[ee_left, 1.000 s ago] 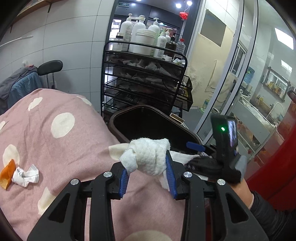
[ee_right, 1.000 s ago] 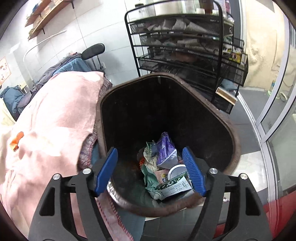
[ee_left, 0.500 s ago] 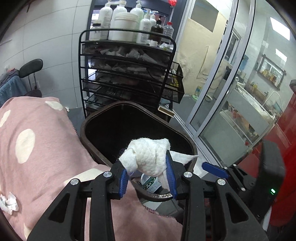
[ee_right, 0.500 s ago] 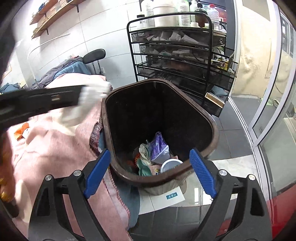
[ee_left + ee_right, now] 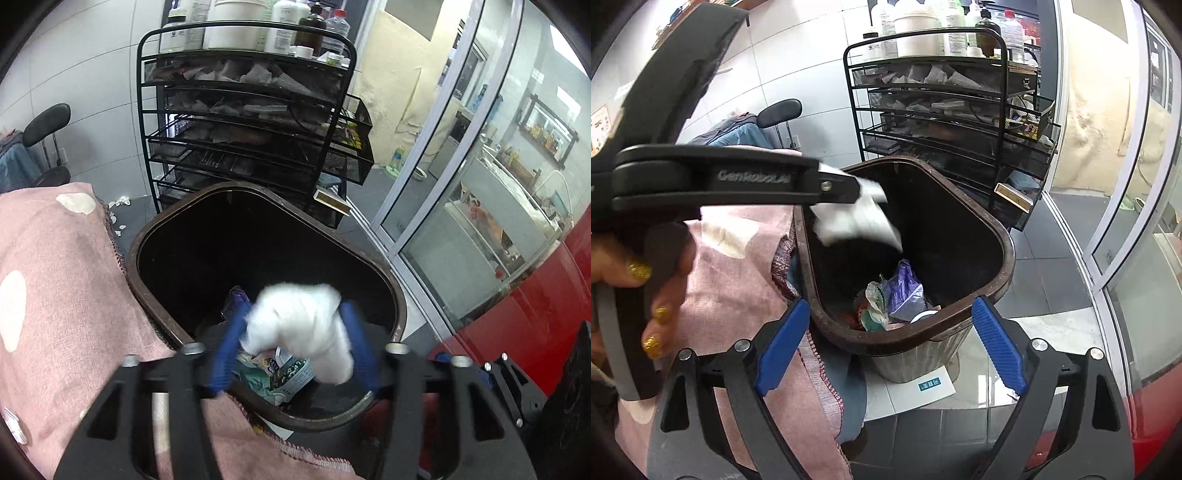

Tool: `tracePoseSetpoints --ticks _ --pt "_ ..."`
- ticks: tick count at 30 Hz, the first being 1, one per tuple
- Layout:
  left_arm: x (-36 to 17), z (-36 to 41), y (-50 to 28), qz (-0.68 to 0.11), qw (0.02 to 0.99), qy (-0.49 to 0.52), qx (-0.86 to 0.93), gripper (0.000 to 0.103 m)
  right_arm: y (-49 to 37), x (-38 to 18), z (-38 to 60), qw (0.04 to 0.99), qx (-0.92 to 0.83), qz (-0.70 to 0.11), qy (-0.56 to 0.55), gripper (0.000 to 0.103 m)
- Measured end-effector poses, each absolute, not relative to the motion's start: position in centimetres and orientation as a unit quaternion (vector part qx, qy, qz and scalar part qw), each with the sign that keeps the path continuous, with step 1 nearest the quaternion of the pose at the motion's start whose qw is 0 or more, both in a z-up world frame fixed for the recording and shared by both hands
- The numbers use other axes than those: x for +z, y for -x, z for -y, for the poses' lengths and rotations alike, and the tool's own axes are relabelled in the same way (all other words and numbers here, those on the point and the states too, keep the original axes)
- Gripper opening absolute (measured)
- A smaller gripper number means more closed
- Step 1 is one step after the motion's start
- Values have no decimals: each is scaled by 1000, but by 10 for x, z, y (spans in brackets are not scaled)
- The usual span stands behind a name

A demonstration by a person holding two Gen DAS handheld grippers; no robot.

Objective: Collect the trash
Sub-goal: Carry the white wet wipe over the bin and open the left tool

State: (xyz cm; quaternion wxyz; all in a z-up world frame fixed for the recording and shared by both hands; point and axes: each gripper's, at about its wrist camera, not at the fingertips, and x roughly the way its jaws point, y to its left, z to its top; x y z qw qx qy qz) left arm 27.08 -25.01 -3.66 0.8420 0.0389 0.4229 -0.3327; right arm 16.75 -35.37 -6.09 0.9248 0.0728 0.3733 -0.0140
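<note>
A white crumpled tissue wad point(image 5: 299, 325) hangs blurred between the blue pads of my left gripper point(image 5: 295, 310), right over the mouth of the dark brown trash bin point(image 5: 258, 192). The jaws are opening, a gap shows beside the left pad, and the wad sags downward. The right wrist view shows the same left gripper point(image 5: 860, 192) reaching in from the left, with the wad point(image 5: 853, 221) dropping below its tip into the bin point(image 5: 1008, 236). My right gripper point(image 5: 890, 310) stands wide open in front of the bin with nothing between its pads. Wrappers and a purple bag point(image 5: 901, 291) lie at the bin's bottom.
A pink cloth with pale dots point(image 5: 66, 277) covers the surface left of the bin. Behind the bin is a black wire rack point(image 5: 251, 122) with bottles on top. Glass doors point(image 5: 443, 184) and a red panel point(image 5: 535, 314) are on the right. A hand point(image 5: 653, 288) grips the left tool.
My left gripper carried the wad from above the pink cloth to over the bin, then its jaws spread and the wad began to drop. The right gripper drew back from the bin and widened.
</note>
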Motion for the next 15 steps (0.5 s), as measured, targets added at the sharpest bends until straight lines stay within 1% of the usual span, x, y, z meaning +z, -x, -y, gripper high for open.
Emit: tracePoseSetpoints --ticks 2,4,15 --pt "-36 249 -272 -417 846 -34 -332 75 -169 -62 353 925 -12 -374 -72 89" --pt "-35 248 -272 -412 849 -39 -328 79 -169 -62 351 924 -10 -375 -69 89" --pt "-23 218 -251 -387 866 -45 -315 90 -173 -62 345 923 -5 -378 -65 90"
